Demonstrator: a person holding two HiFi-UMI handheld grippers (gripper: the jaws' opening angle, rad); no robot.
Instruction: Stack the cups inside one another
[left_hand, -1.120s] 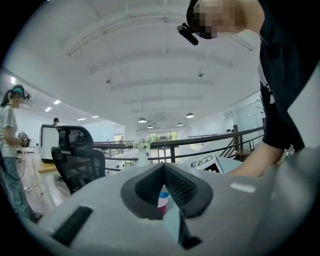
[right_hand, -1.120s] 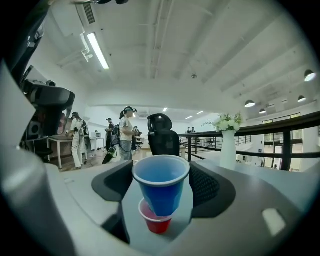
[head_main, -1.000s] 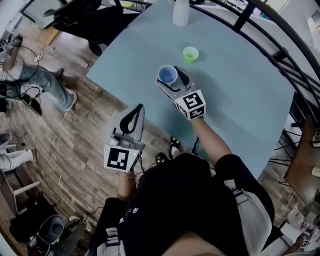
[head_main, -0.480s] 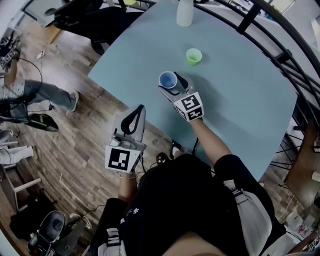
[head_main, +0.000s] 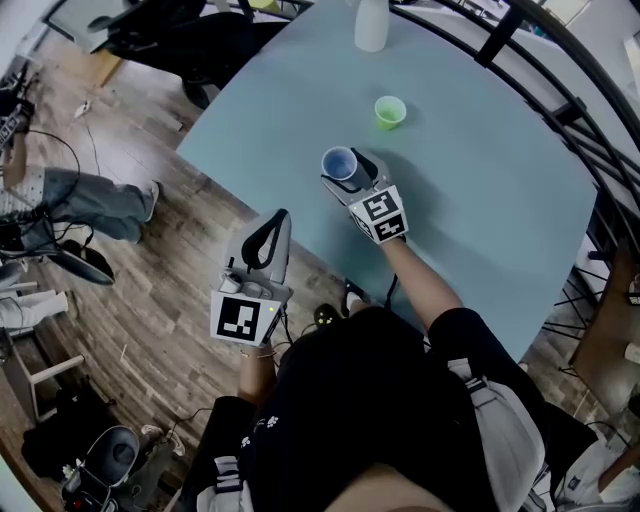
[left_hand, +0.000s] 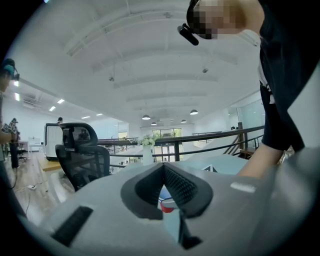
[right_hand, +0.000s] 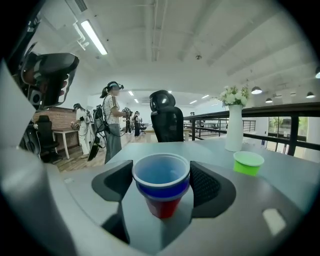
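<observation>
A blue cup sits nested in a red cup, whose base also shows in the left gripper view. My right gripper is shut on this pair, a pad against each side, low over the light blue table. Whether the red base rests on the table I cannot tell. A green cup stands upright beyond it, apart. My left gripper hangs off the table's near edge over the wood floor, its tips together and holding nothing.
A white vase stands at the table's far edge. A black railing runs along the right side. A black office chair is behind the table. A person's legs are on the floor at left.
My right gripper has sunk toward the table with the blue and red cups in it. The left gripper has stayed put. The person's legs at left have shifted.
</observation>
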